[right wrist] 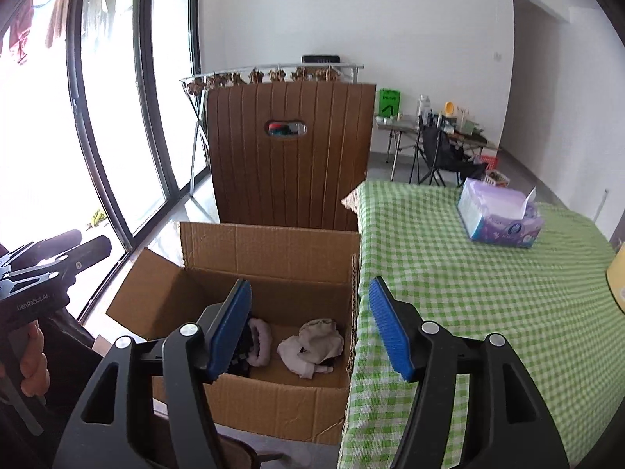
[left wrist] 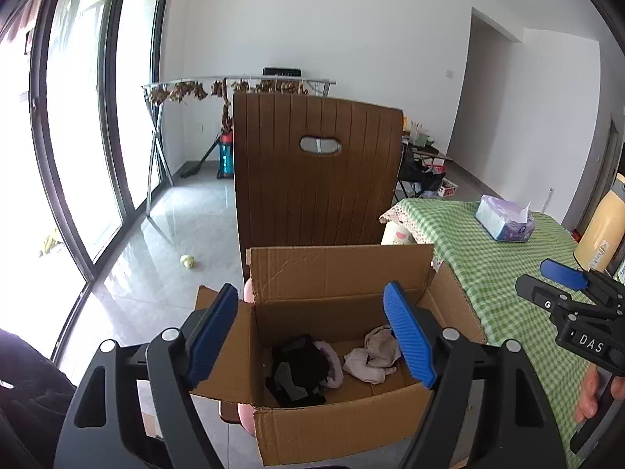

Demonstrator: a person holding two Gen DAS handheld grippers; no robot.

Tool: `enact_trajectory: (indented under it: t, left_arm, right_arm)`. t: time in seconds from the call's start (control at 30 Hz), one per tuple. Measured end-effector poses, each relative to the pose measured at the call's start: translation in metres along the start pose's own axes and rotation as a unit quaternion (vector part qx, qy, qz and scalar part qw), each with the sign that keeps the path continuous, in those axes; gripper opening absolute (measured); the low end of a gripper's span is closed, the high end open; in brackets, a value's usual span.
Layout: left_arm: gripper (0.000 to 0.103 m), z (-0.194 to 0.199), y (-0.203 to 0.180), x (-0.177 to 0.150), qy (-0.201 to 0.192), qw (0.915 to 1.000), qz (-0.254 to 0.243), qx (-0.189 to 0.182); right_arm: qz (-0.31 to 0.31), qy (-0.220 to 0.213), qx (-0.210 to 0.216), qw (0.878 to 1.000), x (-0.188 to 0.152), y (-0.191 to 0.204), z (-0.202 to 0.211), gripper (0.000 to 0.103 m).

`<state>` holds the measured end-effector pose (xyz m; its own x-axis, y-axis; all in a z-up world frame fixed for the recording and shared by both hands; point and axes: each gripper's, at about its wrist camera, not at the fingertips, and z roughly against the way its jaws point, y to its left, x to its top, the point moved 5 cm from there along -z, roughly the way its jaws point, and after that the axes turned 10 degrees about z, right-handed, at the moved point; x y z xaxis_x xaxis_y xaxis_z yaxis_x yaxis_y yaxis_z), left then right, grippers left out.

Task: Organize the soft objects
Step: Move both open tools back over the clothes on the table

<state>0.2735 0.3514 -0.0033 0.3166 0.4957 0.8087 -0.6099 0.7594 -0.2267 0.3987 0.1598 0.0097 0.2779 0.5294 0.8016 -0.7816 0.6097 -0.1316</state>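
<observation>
Sitting in view are one open brown cardboard box (left wrist: 336, 426) holding three soft items, a black garment (left wrist: 300, 371), a pink fluffy piece (left wrist: 332, 363) and a cream cloth bundle (left wrist: 375, 355), plus one purple tissue box (right wrist: 500, 215).

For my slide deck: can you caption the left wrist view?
Open left tongs hover empty above a cardboard box holding a black garment and pale cloth.

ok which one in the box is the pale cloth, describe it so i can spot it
Find the open cardboard box beside the green checked table. On its floor, toward the table side, lies the pale cloth, crumpled cream-white, unlike the black bundle with pink trim beside it.
</observation>
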Motion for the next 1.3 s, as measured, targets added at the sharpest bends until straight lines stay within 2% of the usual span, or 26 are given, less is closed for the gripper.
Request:
enact_trajectory:
  t: [0.03,0.07,0.13,0.2,0.3,0.47,0.67,0.87,1.0,1.07,1.17,1.3]
  left_arm:
    - [0.079,0.011,-0.002,0.001,-0.018,0.9998,-0.003,-0.001]
    - [0.086,0.026,-0.004,0.003,-0.044,0.999,-0.006,-0.003]
    - [0.092,0.049,-0.008,0.004,-0.079,0.9967,-0.009,-0.014]
    - [0.094,0.07,-0.013,0.002,-0.099,0.9945,-0.013,-0.031]
    - [0.096,0.091,-0.018,-0.002,-0.114,0.9925,-0.018,-0.04]
    - [0.096,0.111,-0.028,-0.006,-0.118,0.9918,-0.015,-0.045]
    - [0.096,0.126,-0.049,-0.015,-0.116,0.9906,-0.037,-0.062]
    - [0.096,0.132,-0.103,-0.035,-0.093,0.9874,-0.058,-0.114]
    - [0.096,0.131,-0.156,-0.059,-0.071,0.9804,-0.083,-0.164]
    - [0.096,0.133,-0.188,-0.074,-0.06,0.9735,-0.103,-0.195]
    - [0.096,0.134,-0.23,-0.094,-0.045,0.9617,-0.132,-0.236]
    - [0.096,0.141,-0.287,-0.124,-0.026,0.9413,-0.17,-0.29]
  right_arm:
    - [0.002,-0.017,-0.005,1.0,0.002,0.003,0.011,0.062]
    - [0.003,-0.036,-0.012,0.999,0.004,0.005,0.024,0.068]
    - [0.006,-0.074,-0.031,0.997,0.006,0.008,0.047,0.075]
    - [0.011,-0.105,-0.043,0.994,0.008,0.012,0.067,0.083]
    - [0.018,-0.126,-0.045,0.991,0.007,0.018,0.091,0.086]
    - [0.019,-0.128,-0.062,0.99,-0.004,0.016,0.118,0.086]
    - [-0.016,-0.128,-0.087,0.988,-0.024,-0.009,0.148,0.086]
    - [-0.052,-0.119,-0.145,0.981,-0.064,-0.053,0.19,0.086]
    - [-0.089,-0.097,-0.207,0.969,-0.108,-0.094,0.232,0.086]
    - [-0.104,-0.074,-0.245,0.961,-0.134,-0.111,0.254,0.086]
    - [-0.136,-0.045,-0.303,0.942,-0.183,-0.138,0.296,0.086]
    - [-0.204,-0.004,-0.371,0.906,-0.254,-0.164,0.352,0.086]
